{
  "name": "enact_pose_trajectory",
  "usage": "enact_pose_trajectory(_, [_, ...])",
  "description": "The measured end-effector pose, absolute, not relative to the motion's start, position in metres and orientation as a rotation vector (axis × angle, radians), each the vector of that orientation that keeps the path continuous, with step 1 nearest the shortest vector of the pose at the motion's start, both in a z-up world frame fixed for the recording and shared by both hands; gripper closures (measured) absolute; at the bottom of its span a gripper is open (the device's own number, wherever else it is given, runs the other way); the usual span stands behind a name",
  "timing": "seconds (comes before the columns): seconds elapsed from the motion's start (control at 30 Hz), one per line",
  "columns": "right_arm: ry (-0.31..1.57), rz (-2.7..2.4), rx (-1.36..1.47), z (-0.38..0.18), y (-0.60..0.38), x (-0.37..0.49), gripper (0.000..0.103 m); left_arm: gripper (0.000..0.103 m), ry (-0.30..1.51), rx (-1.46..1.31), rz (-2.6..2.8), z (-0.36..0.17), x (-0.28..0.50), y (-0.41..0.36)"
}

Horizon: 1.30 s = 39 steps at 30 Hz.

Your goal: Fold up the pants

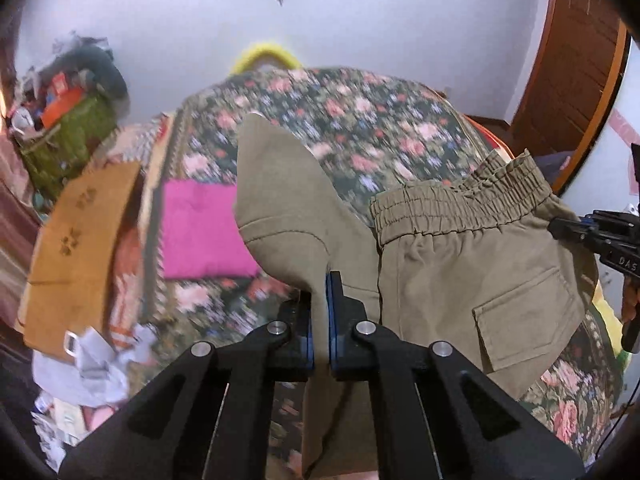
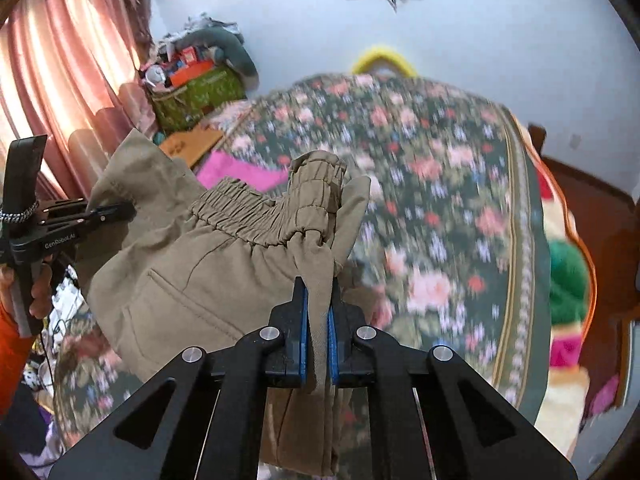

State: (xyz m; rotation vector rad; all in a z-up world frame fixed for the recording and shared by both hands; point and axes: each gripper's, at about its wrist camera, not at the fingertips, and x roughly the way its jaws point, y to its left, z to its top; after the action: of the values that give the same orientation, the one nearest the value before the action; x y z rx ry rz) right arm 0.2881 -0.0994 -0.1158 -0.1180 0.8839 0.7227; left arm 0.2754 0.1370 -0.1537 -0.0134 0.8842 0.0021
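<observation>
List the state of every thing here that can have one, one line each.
Left tongs: shut on the pants.
Right tongs: shut on the pants near the waistband.
Pants: held up off the bed, hanging between both tongs.
Waistband: elastic, bunched, uppermost.
Pocket flap: lying flat, closed.
Bedspread: spread over the bed.
Pink cloth: folded, lying on the bed.

A lived-in home bedroom: a bed under a floral bedspread [image 1: 360,128] fills the centre of the frame, pink curtains [image 2: 60,80] glow at upper left, a wooden door [image 1: 576,60] stands at upper right, and an overflowing green storage box [image 2: 196,96] sits against the pale wall.
</observation>
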Motion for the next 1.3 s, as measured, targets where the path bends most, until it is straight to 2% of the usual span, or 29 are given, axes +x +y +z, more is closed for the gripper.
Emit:
enact_pose_trajectory(0.27, [0.791,0.748,-0.123,-0.092,-0.049,0.325,0.096,0.098,0.82,-0.031,0.103,-0.127,0.309,0.186])
enact_pose_trajectory(0.47, [0.75,0.763,-0.128,-0.09,-0.006,0.352,0.096,0.098,0.801,-0.045,0.183,-0.131,0.338,0.227])
enact_pose_trajectory(1.0, [0.791,0.753,-0.177,-0.152,0.084,0.415,0.096,0.099,0.88,-0.087,0.327,-0.216,0.438,0.31])
enact_pose_trajectory(1.3, [0.882,0.734,-0.214,-0.195,0.094,0.424,0.095,0.097,1.037,-0.166,0.327,-0.295,0.456,0.332])
